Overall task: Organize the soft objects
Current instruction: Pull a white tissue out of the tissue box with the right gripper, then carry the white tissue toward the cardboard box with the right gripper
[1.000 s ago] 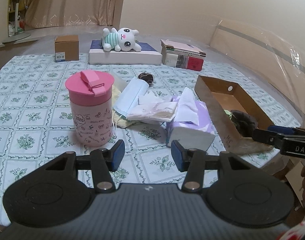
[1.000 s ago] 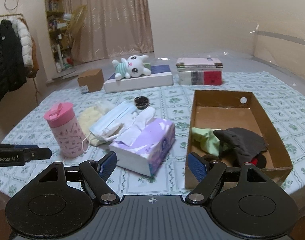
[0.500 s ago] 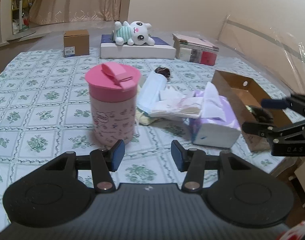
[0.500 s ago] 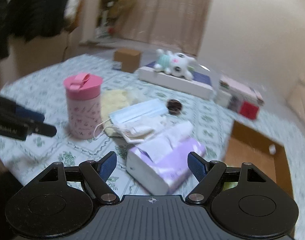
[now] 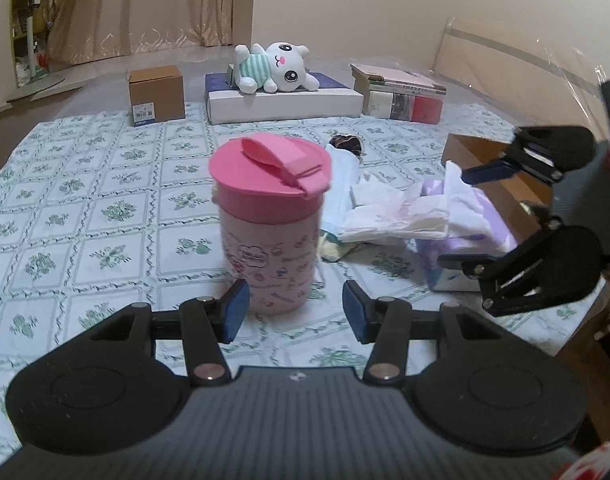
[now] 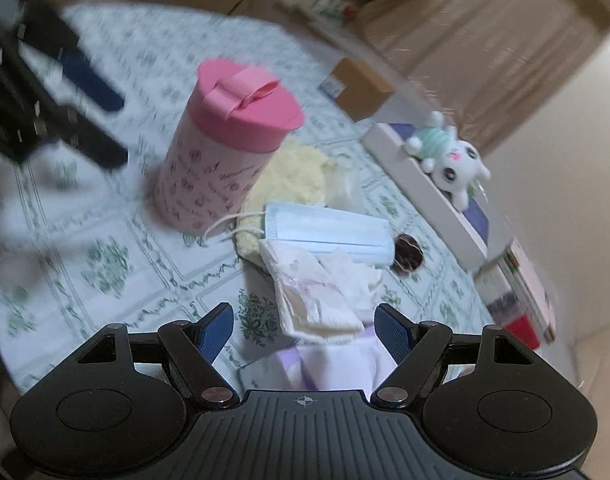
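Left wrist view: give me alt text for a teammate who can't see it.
The left claw hangs open just short of a pink lidded cup on a floral tablecloth. Right of the cup lie a blue face mask, crumpled tissues and a purple tissue pack, with the right claw open above the pack.

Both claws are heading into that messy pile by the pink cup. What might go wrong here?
The left claw sits open right in front of the pink cup; a nudge might tip it onto the soft things. The right claw, also open, hovers over loose tissues that overlap the blue face mask and the yellow cloth, so it may drag several at once.
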Demonstrator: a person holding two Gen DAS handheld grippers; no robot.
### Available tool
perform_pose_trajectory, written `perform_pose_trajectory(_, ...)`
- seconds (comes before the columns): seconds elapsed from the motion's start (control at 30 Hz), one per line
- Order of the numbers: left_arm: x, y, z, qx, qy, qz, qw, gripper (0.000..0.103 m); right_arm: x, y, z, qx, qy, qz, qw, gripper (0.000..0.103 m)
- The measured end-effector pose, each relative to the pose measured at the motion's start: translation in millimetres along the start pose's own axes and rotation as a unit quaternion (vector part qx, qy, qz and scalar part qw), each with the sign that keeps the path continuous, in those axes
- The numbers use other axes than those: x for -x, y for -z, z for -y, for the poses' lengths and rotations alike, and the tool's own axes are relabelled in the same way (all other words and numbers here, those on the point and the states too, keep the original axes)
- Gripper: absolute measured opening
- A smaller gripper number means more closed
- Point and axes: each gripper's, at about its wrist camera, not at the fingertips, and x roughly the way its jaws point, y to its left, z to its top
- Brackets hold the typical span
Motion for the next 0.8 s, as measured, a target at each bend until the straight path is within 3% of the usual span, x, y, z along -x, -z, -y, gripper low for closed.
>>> perform_pose_trajectory(0.1,-5.0,0.6,-11.4,-0.006,0.0,-0.003,1.0,0.047,-20.4,-6.8,-8.8,0.055,0.007,-0.02,0.998,0.077)
perform_pose_trajectory(0.23,-11.7,3.1,-23.6,-0.006,-0.002,-0.007,1.0,0.047,-42.1,-11.4,-21.6,0.117,0.018,-0.042,0.992,0.063)
perform_pose_trajectory(0.4,-21.5,7.7,-34.2,0.007,0.007,-0.013,0.9999,0.047,-66.5,-14.4,-32.8,0.176,0.038,-0.073,0.981,0.056)
perform_pose_trajectory(0.53,-26.8,11.5,-39.4,0.011,0.011,-0.017,0.9997,0.047,-81.6,-12.9,-39.3,0.221,0.053,-0.095,0.969,0.043)
perform_pose_trajectory(0.67,-28.5,13.0,-43.6,0.014,0.012,-0.016,0.9997,0.047,-85.3,-12.3,-37.9,0.238,0.063,-0.099,0.964,0.029)
perform_pose_trajectory(0.73,-27.6,13.2,-44.9,0.015,0.011,-0.015,0.9997,0.047,-83.9,-13.5,-35.8,0.236,0.063,-0.099,0.965,0.017)
perform_pose_trajectory(0.8,-25.6,13.0,-44.9,0.012,0.011,-0.014,0.9998,0.047,-79.4,-15.6,-32.9,0.228,0.062,-0.089,0.968,0.015)
